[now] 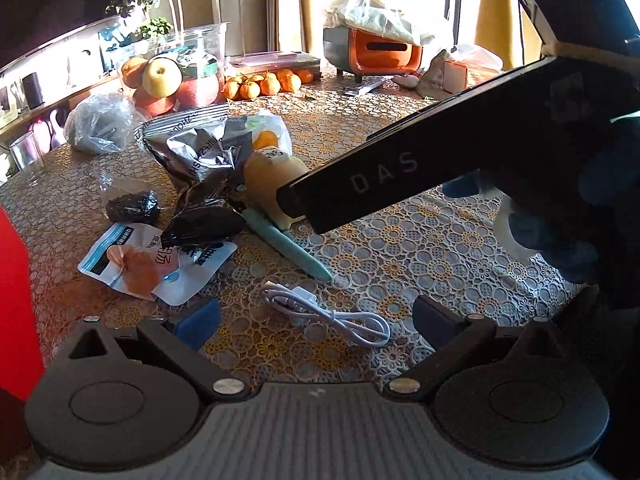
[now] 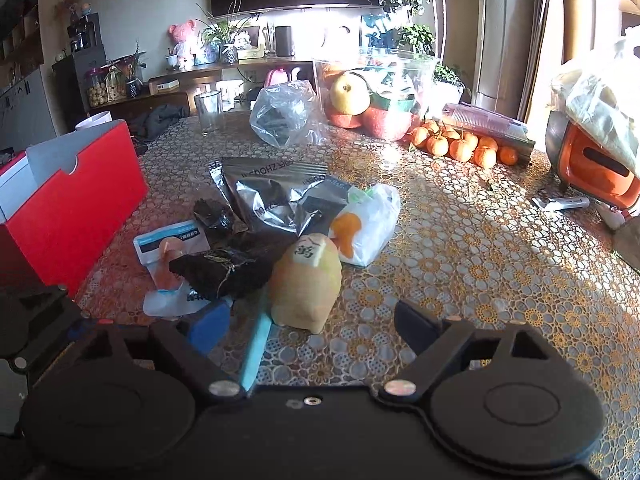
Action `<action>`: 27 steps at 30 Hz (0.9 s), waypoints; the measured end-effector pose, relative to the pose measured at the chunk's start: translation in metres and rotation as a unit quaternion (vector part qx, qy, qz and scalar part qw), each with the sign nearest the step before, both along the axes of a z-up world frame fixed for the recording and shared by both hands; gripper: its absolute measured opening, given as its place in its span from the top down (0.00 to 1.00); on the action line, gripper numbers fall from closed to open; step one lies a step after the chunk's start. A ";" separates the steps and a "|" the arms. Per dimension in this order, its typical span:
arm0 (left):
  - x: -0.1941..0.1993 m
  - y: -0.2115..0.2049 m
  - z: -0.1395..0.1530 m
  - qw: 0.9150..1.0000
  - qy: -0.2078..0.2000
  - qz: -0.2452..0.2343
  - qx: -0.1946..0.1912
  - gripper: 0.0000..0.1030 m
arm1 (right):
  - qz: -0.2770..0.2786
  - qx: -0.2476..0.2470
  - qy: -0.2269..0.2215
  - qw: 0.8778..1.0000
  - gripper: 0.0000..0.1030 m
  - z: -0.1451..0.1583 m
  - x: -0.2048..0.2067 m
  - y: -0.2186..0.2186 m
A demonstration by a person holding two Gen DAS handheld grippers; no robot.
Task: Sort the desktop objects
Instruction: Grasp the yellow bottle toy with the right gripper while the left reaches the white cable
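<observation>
In the left wrist view my left gripper (image 1: 316, 320) is open low over the patterned tablecloth (image 1: 420, 248), and a coiled white cable (image 1: 320, 312) lies between its fingers. A teal pen (image 1: 288, 240) lies beyond it, against a yellow toy figure (image 1: 272, 184). The right gripper's black body (image 1: 380, 176), held by a blue-gloved hand (image 1: 560, 220), reaches in over the toy. In the right wrist view my right gripper (image 2: 312, 322) is open, with the yellow toy (image 2: 306, 280) and teal pen (image 2: 256, 344) between its fingers, apart from the pads. Snack packets lie behind: silver (image 2: 264, 196), black (image 2: 224, 272), white-blue (image 2: 172, 240).
A red box (image 2: 68, 216) stands at the table's left. A white bag with orange pieces (image 2: 364, 224) lies beside the toy. Farther back are a clear fruit tub (image 2: 372, 96), tangerines (image 2: 460, 144), a glass (image 2: 209, 112), a crumpled plastic bag (image 2: 284, 114) and an orange appliance (image 2: 592, 168).
</observation>
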State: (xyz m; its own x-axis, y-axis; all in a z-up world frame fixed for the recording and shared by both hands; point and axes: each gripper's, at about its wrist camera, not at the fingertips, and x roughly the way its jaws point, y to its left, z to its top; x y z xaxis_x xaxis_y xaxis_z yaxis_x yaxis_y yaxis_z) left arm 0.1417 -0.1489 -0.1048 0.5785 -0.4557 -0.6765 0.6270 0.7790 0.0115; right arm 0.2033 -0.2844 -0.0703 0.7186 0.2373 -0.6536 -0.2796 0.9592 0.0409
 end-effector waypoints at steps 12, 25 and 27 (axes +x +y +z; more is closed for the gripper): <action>0.010 -0.003 -0.016 0.999 -0.004 -0.044 -0.006 0.00 | 0.003 -0.009 0.021 1.000 0.20 -0.016 0.031 0.013; 0.008 0.008 -0.020 0.997 -0.023 -0.063 -0.027 0.12 | -0.009 0.009 0.039 0.999 0.29 -0.022 0.043 0.017; 0.007 0.007 -0.018 0.997 -0.029 -0.062 -0.029 0.20 | -0.010 0.009 0.040 0.999 0.35 -0.023 0.043 0.017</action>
